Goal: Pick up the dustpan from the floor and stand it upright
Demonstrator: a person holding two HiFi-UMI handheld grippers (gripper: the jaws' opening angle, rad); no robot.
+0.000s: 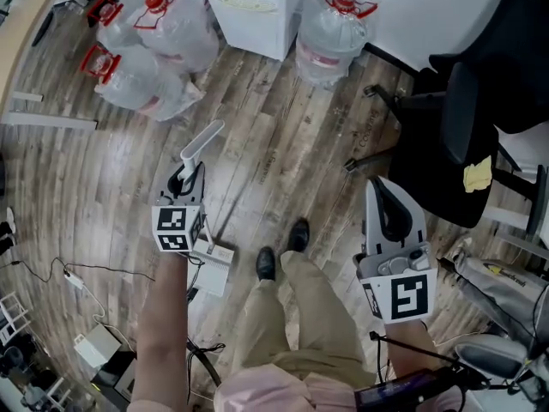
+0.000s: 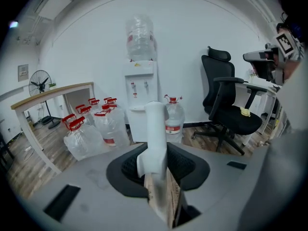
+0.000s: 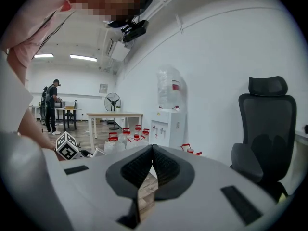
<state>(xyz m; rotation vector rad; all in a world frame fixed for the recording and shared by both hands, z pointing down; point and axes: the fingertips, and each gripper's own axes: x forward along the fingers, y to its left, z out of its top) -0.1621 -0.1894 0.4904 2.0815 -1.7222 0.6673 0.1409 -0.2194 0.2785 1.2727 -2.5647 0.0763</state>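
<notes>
left gripper (image 2: 156,163) clamping dustpan handle (image 2: 155,124); right gripper (image 3: 150,153) closed, empty. i'm steering handle vertical, base squarely onto floor (image 1: 283,144).

Worn: pale pink fabric shirt (image 1: 283,389) | khaki trousers (image 1: 300,316) | black shoes (image 1: 267,263) | left tongs (image 2: 156,165): light grey moulded shell, black ribbed pads, white cube of black square markers (image 1: 177,227) at the rear | right tongs (image 3: 151,158): same grey shell, black ribbed pads, larger-looking marker cube (image 1: 403,297)
</notes>
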